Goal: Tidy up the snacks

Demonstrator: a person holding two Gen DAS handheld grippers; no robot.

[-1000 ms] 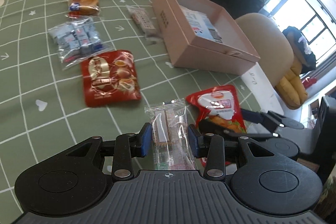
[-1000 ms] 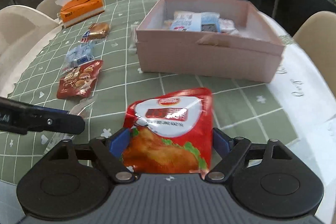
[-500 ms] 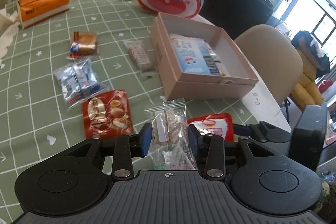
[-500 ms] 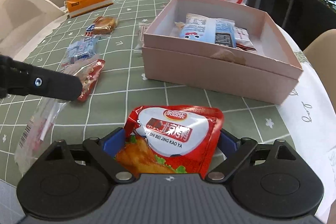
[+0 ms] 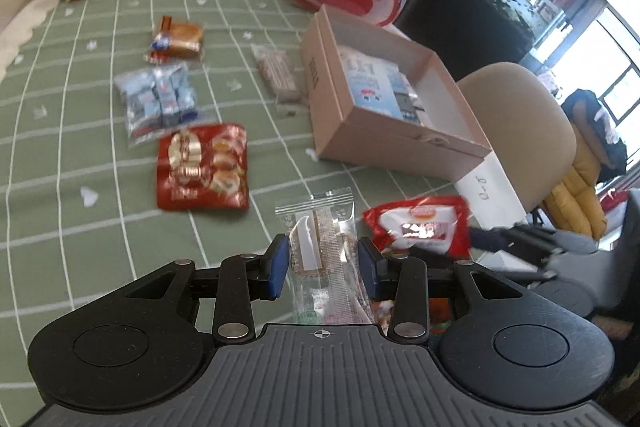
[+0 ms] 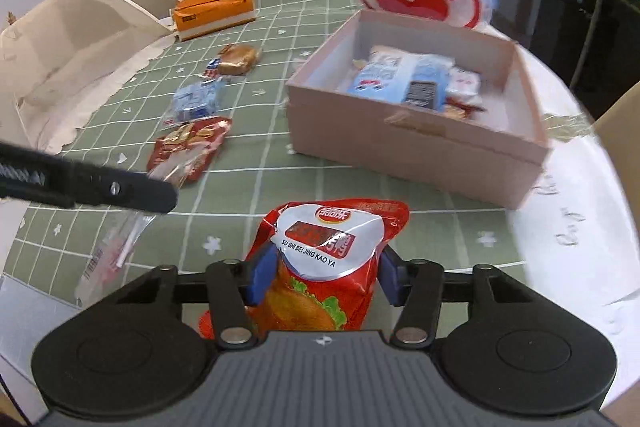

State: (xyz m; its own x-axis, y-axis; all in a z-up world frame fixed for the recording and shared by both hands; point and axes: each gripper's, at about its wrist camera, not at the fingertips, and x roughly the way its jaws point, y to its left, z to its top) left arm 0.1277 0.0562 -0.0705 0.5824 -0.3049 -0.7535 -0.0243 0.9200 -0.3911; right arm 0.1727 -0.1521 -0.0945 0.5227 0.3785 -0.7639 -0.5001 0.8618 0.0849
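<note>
your right gripper (image 6: 326,281) has just been closing and now pinches the red roast-duck pouch (image 6: 332,267), lower centre: soft, crinkly, light, slippery foil. hold mid-body. your left gripper (image 5: 323,263) pinches the clear wafer packet (image 5: 322,247), fragile; grip gently.

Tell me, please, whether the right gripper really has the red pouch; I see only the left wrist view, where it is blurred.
Observer: Yes; the right gripper has just been closing, and its pads now pinch the red pouch, buckling it.
Operator: Thank you. What else lies in the pink box beside the blue packet?
Observer: A white packet with pink print lies against the blue packet in the pink box.
</note>
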